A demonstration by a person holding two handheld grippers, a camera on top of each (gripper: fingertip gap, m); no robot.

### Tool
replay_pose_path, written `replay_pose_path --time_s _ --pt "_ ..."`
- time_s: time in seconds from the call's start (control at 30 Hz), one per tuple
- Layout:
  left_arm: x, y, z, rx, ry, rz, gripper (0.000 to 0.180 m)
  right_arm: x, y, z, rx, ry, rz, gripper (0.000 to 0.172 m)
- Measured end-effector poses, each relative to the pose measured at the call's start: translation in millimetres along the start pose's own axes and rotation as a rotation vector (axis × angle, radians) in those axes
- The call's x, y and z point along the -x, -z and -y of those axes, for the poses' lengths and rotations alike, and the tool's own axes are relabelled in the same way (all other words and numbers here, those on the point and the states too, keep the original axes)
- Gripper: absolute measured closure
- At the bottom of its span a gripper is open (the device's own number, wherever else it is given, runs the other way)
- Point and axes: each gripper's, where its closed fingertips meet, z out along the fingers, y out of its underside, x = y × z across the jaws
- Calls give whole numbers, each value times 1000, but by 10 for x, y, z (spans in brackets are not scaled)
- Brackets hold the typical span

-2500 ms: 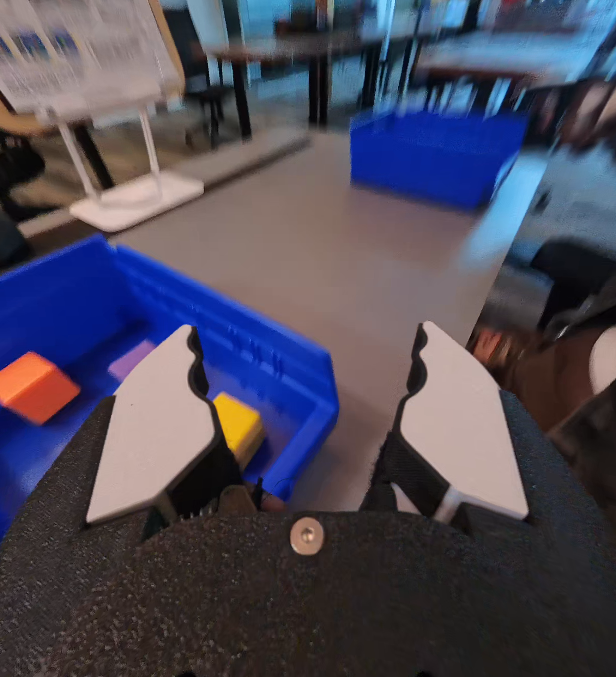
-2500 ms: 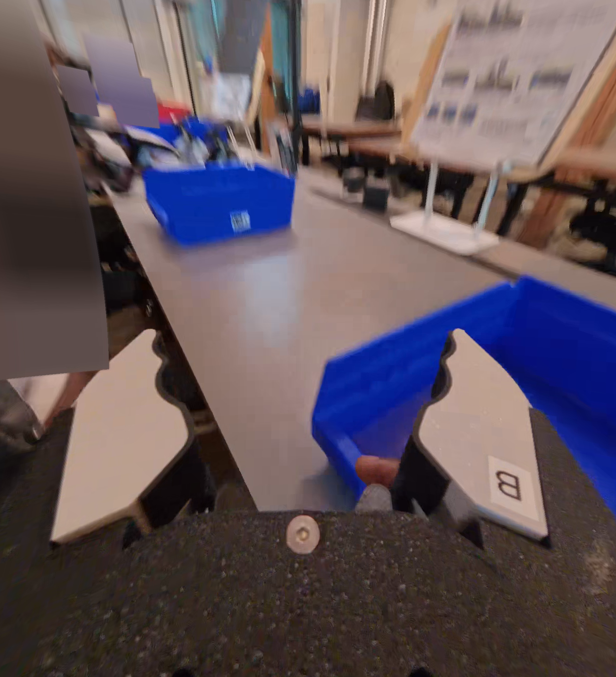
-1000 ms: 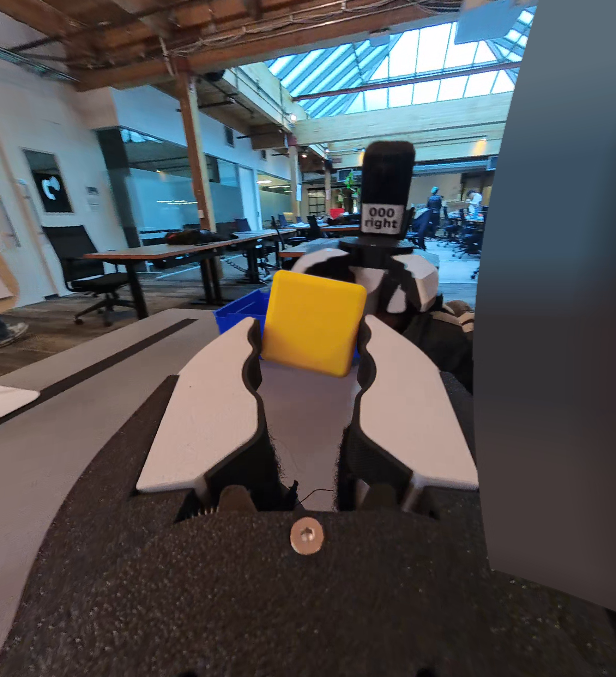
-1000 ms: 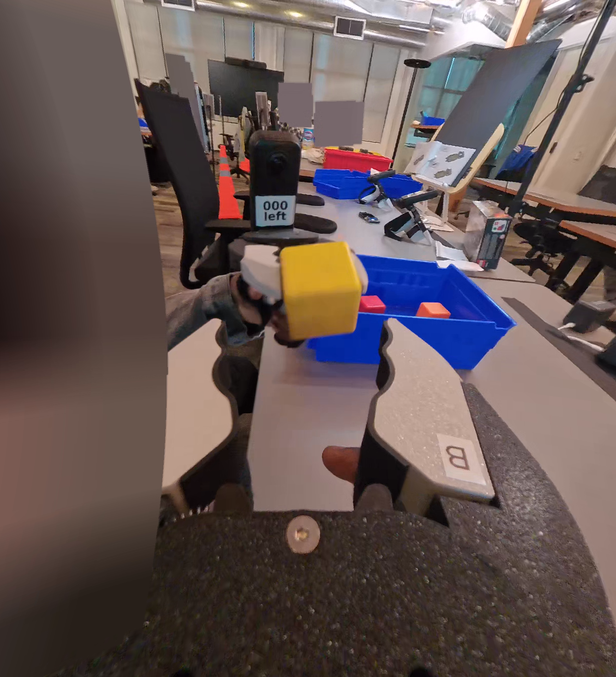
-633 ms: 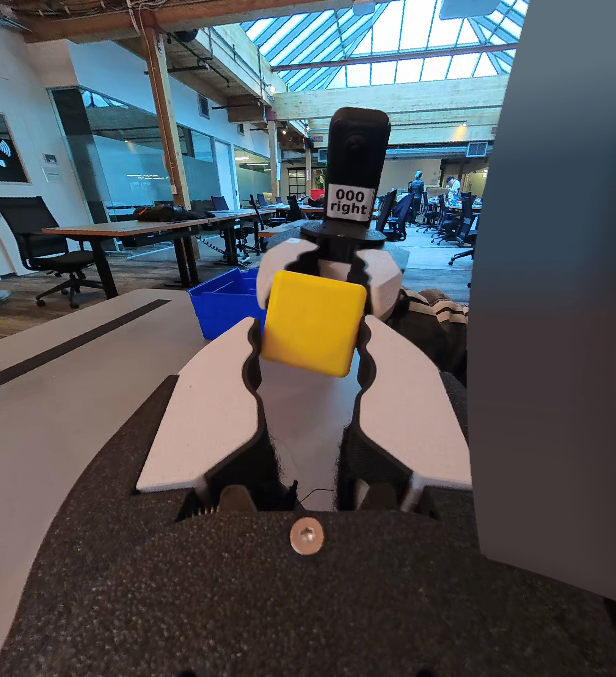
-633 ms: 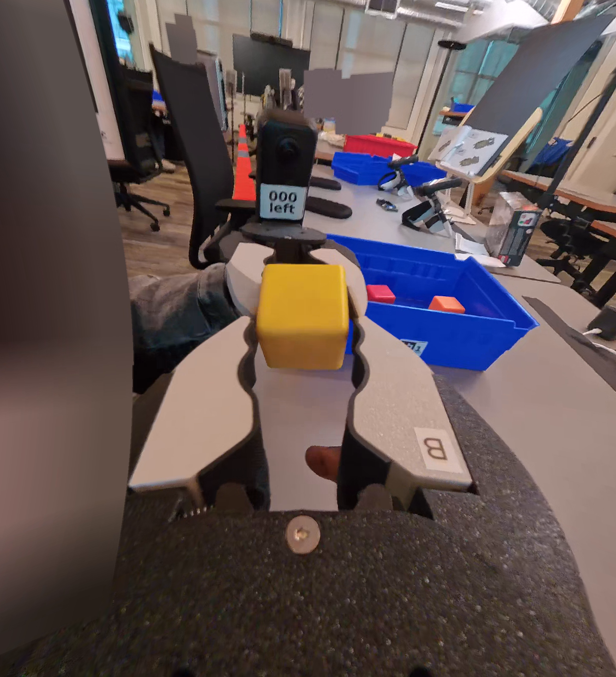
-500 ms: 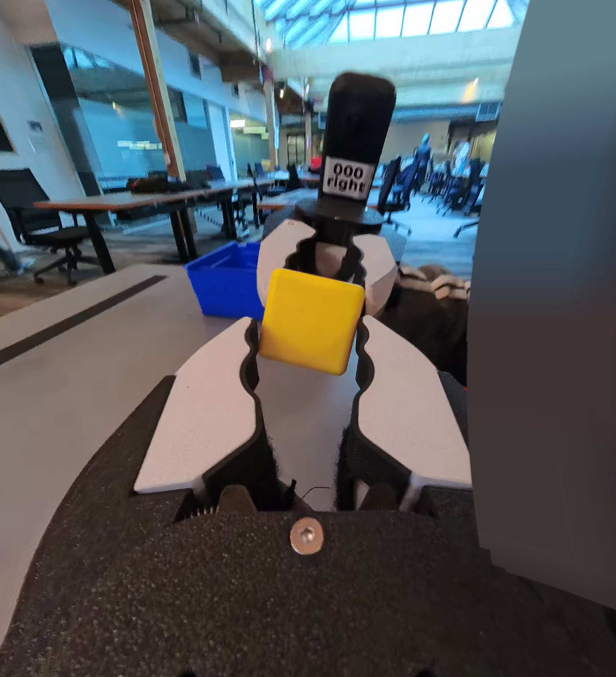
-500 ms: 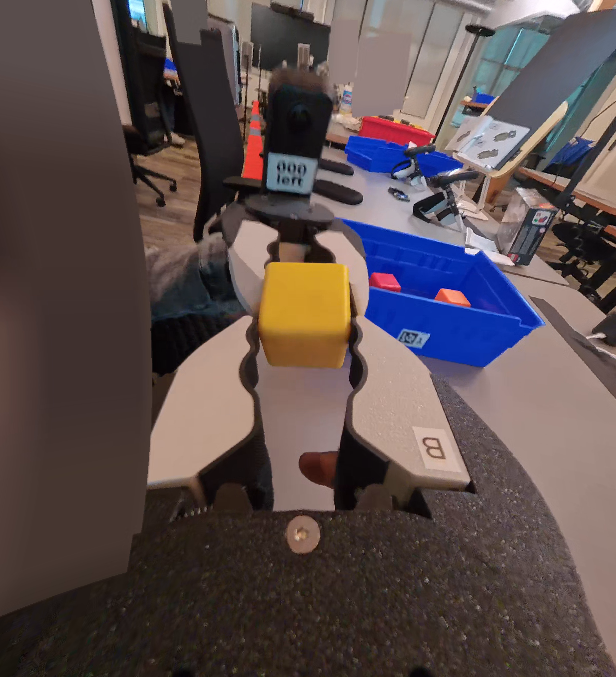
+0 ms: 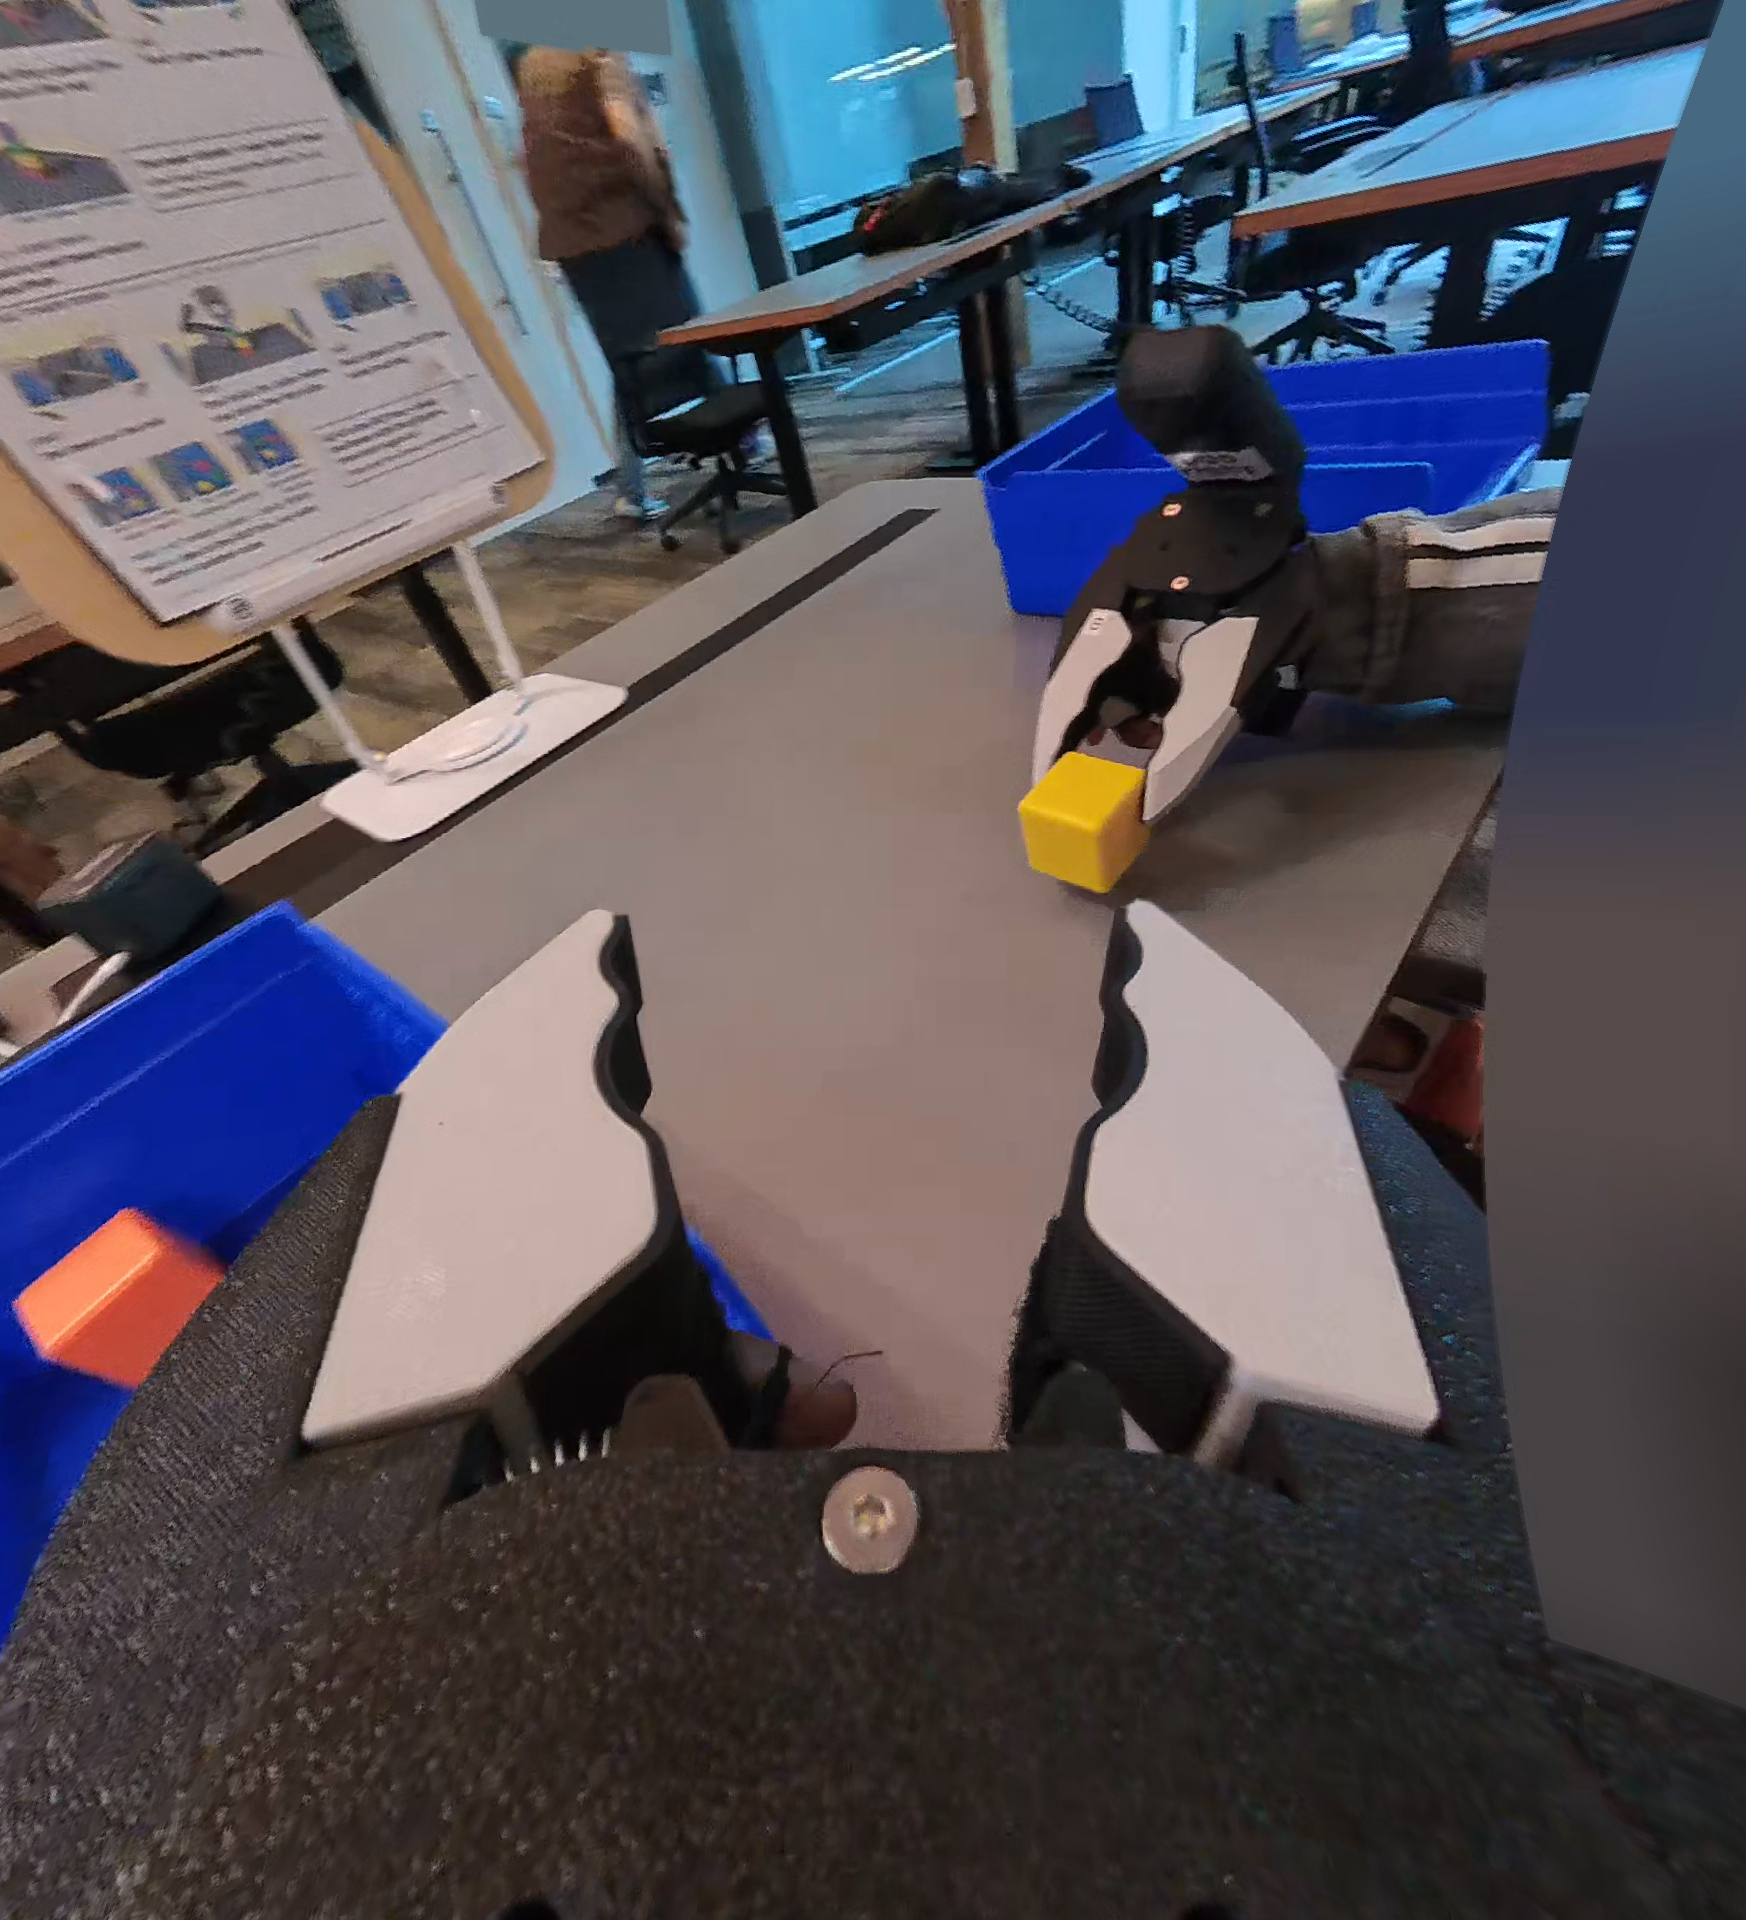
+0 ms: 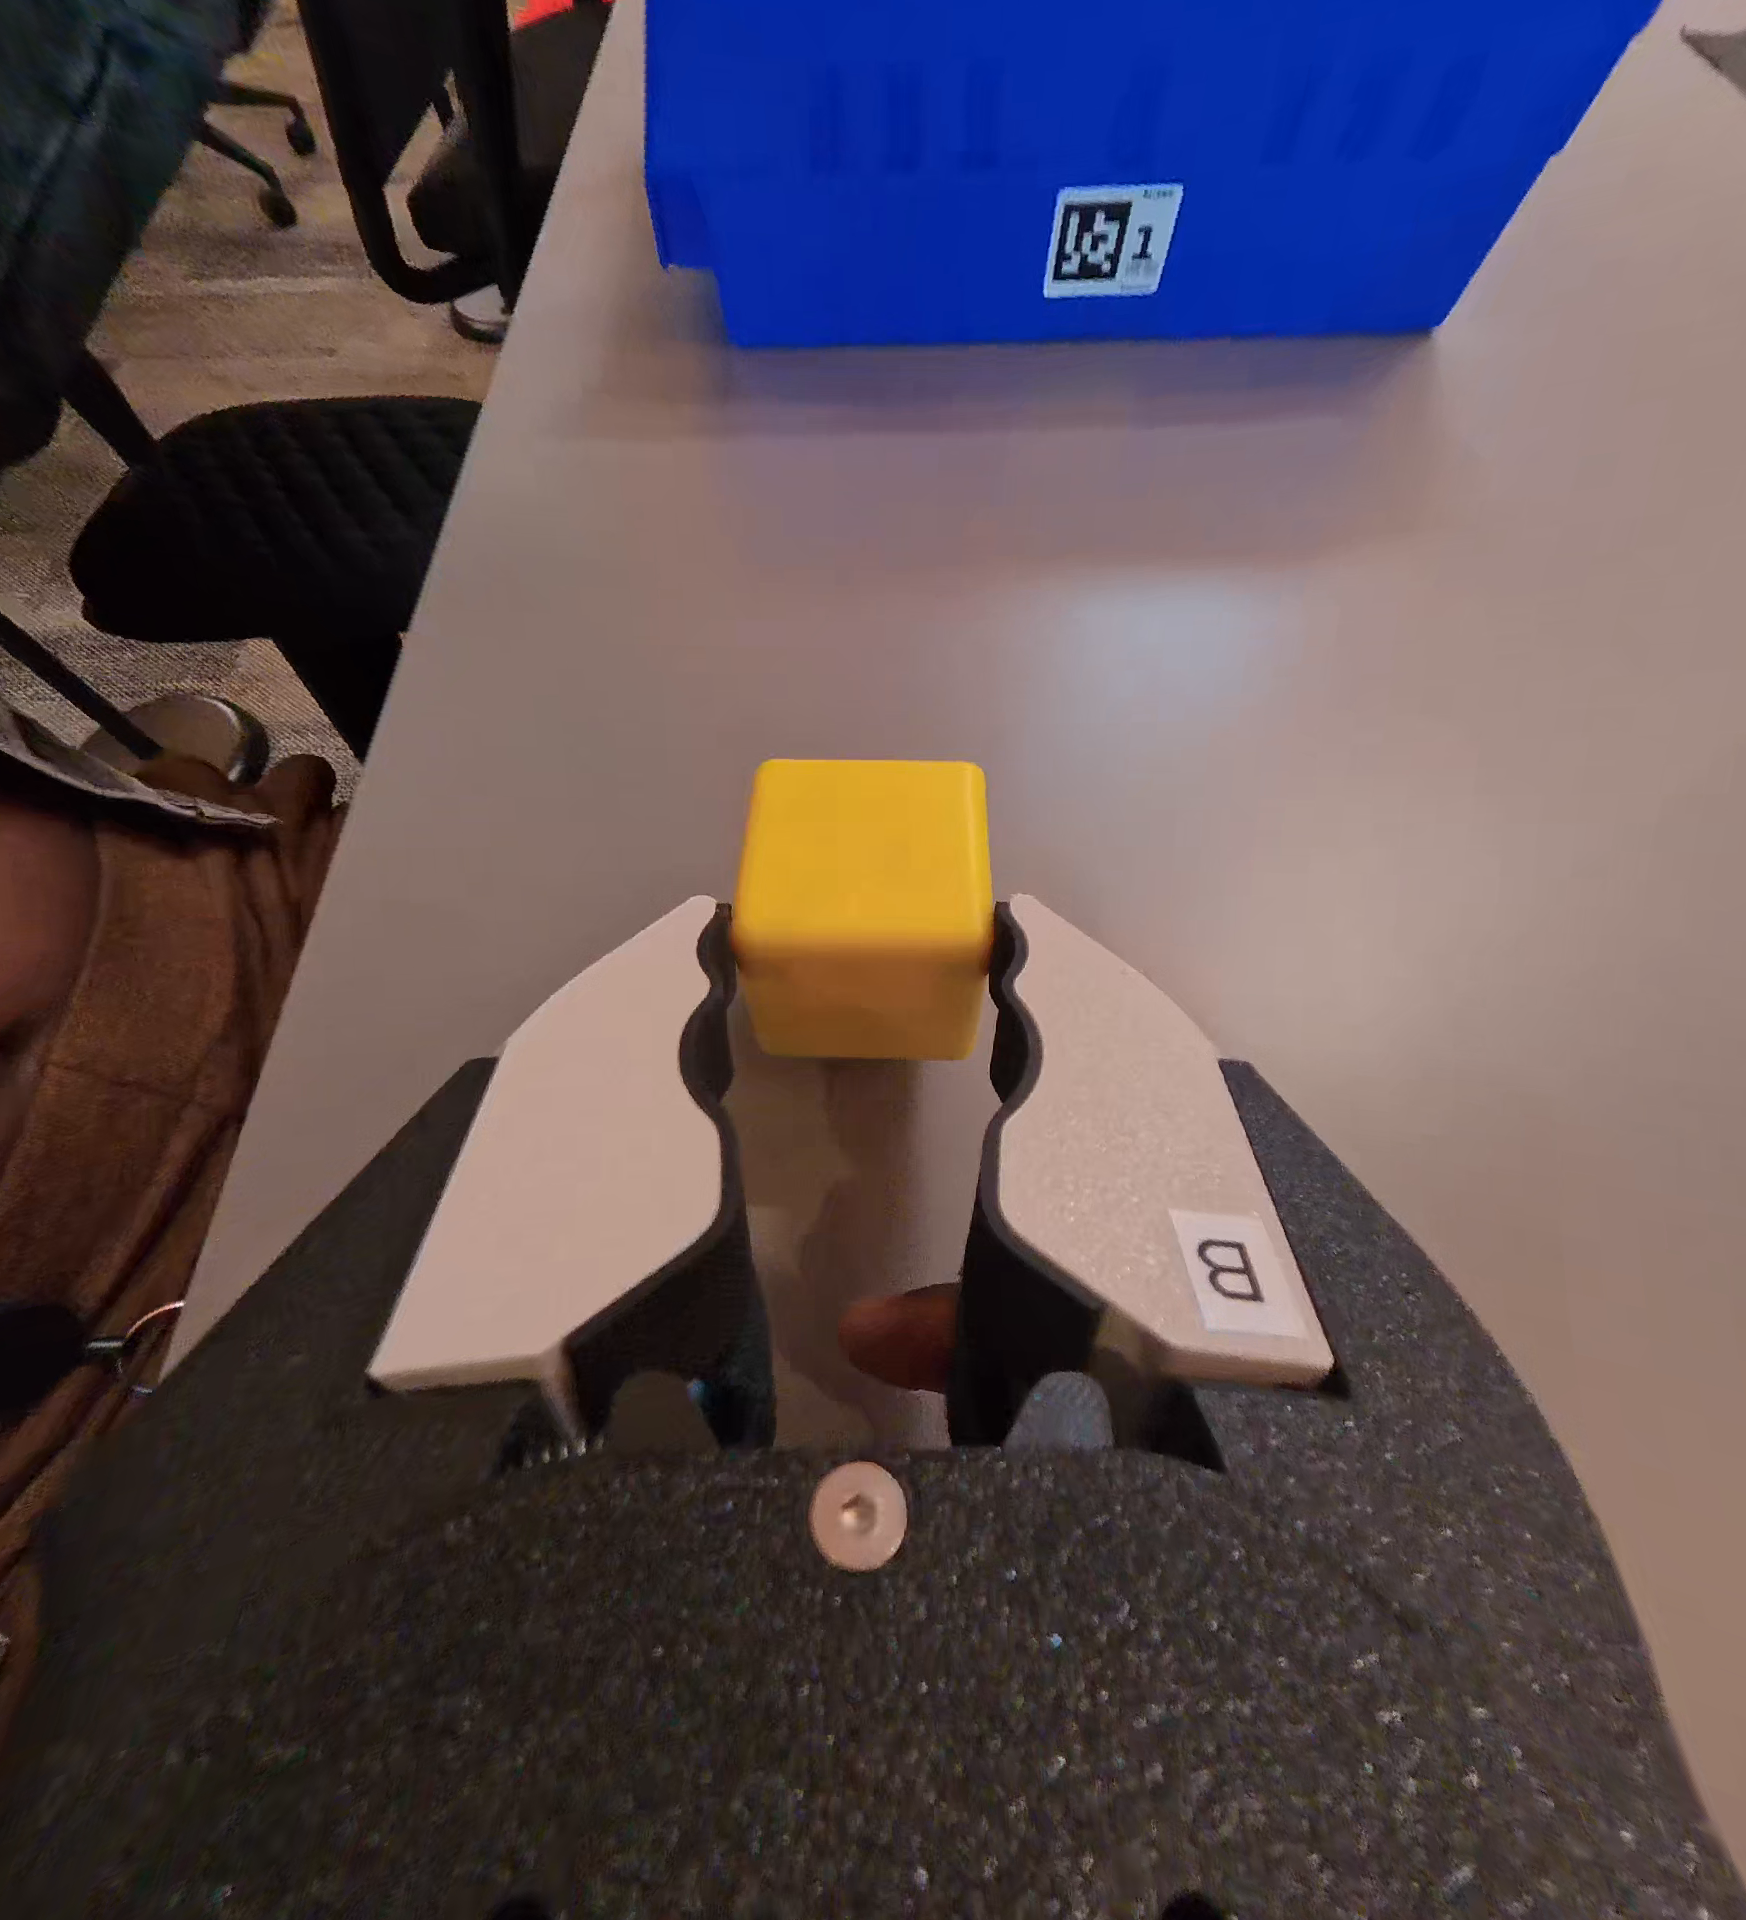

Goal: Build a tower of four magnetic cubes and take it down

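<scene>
so this is basically right at the start of the build. the right gripper [image 10: 861,914] has the yellow cube [image 10: 861,904] pinched between its two fingertips, pads pressed on either side, and it's sitting down on the grey table [image 10: 1264,675] or a hair off it, hard to tell which. from the left wrist view you can see the same thing farther off: yellow cube [image 9: 1085,821] at the tip of the right gripper [image 9: 1108,774], near the table's right edge with a blue bin [image 9: 1368,468] behind it. the left gripper [image 9: 864,940] is wide open with nothing in it, hanging over bare table just beside another blue bin [image 9: 173,1049], which has an orange cube [image 9: 110,1294] in it. no stack anywhere that i can see, so i'd say that yellow one is going to be the base and it hasn't been let go of yet. that leaves three more cubes to stack, then the whole take-it-down part. only one other cube is actually in view here, the orange one, so where the rest are i can't say.
</scene>
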Motion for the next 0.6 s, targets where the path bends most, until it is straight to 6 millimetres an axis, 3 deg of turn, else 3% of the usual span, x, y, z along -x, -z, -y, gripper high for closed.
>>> replay_pose_path --time_s 0.17,0.37,0.47,0.6 --pt "183 163 -100 31 4 84 99 -22 -12 -125 48 -10 -7 124" --pt "304 196 -185 78 -2 137 100 -18 2 -187 61 -26 -7 124" --pt "453 198 -327 161 8 190 105 -16 35 -111 14 -67 -3 93" --pt "870 259 -753 417 139 311 111 -35 160 90 -144 -87 -10 84"
